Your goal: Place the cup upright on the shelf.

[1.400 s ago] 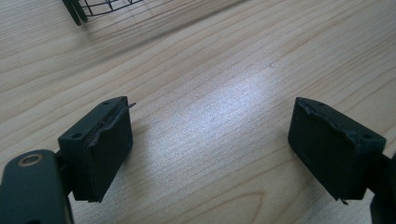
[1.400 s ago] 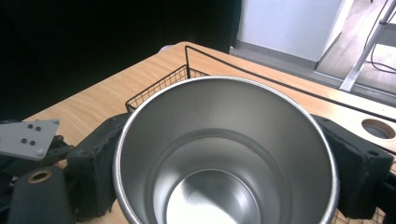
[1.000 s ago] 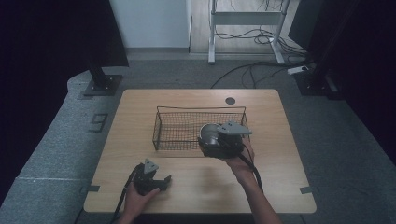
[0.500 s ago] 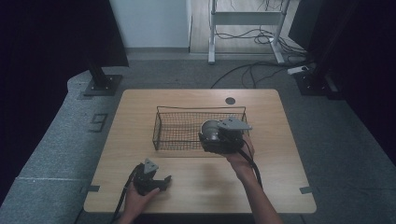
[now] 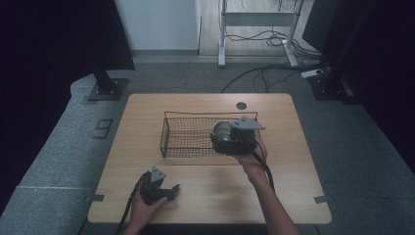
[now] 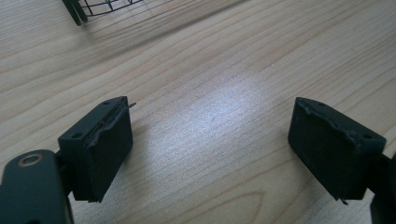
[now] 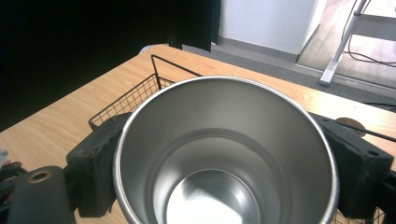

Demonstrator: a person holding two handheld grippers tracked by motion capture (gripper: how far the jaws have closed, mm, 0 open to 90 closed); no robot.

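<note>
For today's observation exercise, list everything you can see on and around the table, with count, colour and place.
Table: one, light wood, centre of the high view.
Basket: one, black wire, mid-table.
Cup: one, silver metal, empty, clamped in the right gripper over the basket's right end.
Grommet: one, dark, at the table's far edge.
Desk frame: one, white, behind the table.
Cables: several, black, on the floor behind.
Left gripper: one, black jaws wide apart, over bare table at the near left.
Right gripper: one, grey, closed on the cup.
Hands: two, at the near edge.
</note>
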